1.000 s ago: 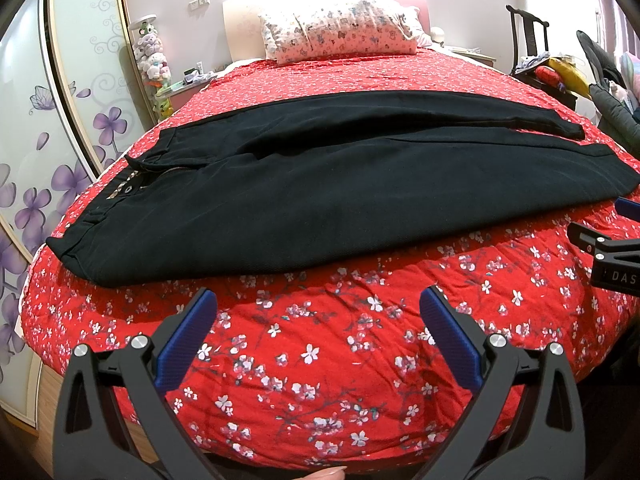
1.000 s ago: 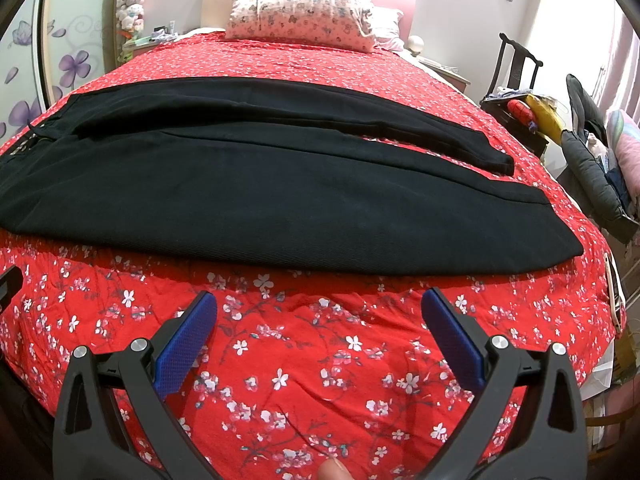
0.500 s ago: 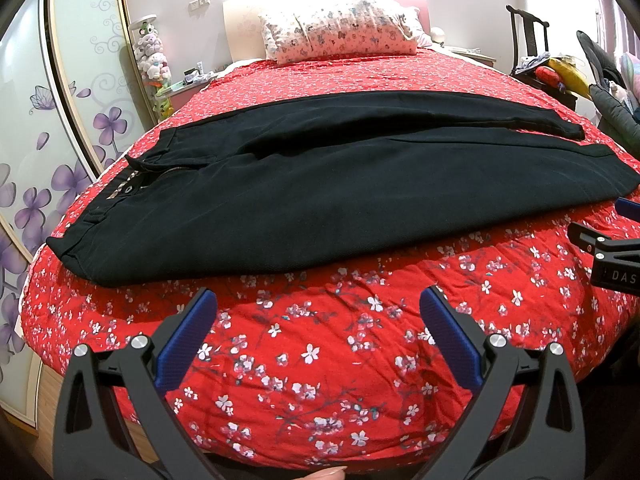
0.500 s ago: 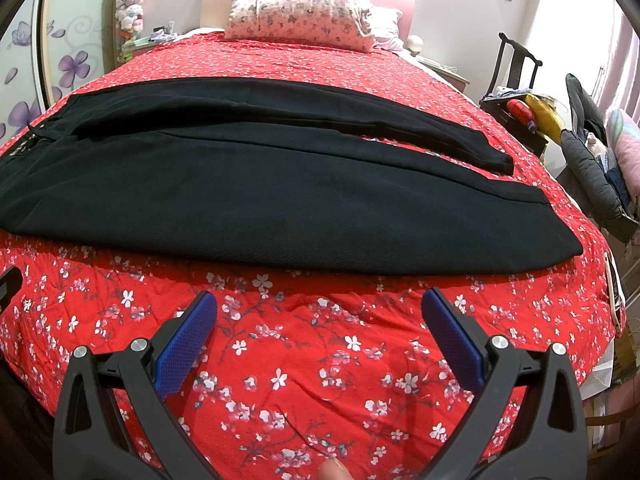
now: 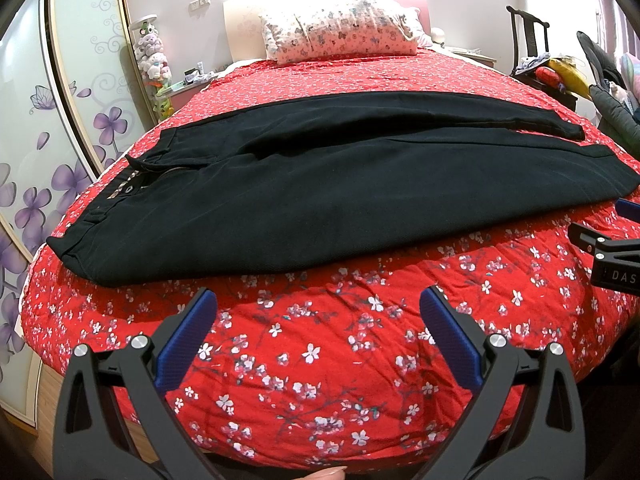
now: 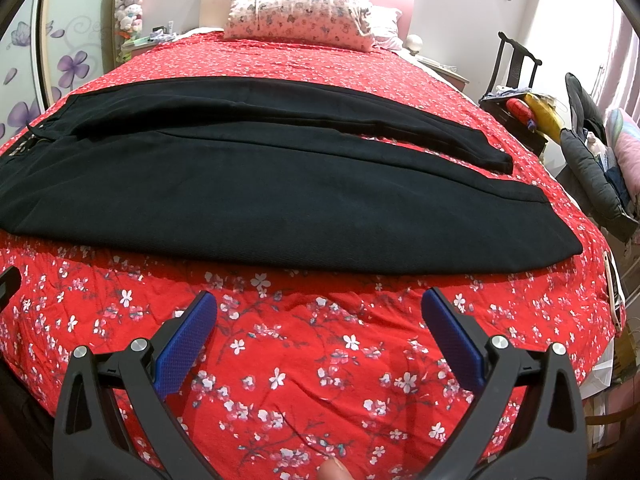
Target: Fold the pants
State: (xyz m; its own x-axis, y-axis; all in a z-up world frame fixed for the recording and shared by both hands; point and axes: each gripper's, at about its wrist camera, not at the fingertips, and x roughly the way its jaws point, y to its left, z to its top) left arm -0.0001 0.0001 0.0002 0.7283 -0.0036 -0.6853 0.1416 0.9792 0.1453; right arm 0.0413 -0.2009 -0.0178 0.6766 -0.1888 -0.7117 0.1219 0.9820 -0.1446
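Note:
Black pants (image 5: 340, 192) lie flat across the red floral bed (image 5: 320, 344), waistband at the left, leg ends at the right, one leg partly over the other. They also show in the right wrist view (image 6: 280, 200). My left gripper (image 5: 318, 320) is open and empty, hovering over the bedspread short of the pants' near edge. My right gripper (image 6: 319, 320) is open and empty, also short of the near edge, toward the leg end. Part of the right gripper shows at the right edge of the left wrist view (image 5: 608, 256).
A floral pillow (image 5: 340, 32) lies at the head of the bed. A wardrobe with purple flower doors (image 5: 60, 128) stands at the left. A dark chair with clothes and toys (image 6: 520, 92) stands at the right. Plush toys (image 5: 150, 56) sit by the headboard.
The right wrist view has dipped slightly toward the bed. The pants and the left gripper have not moved.

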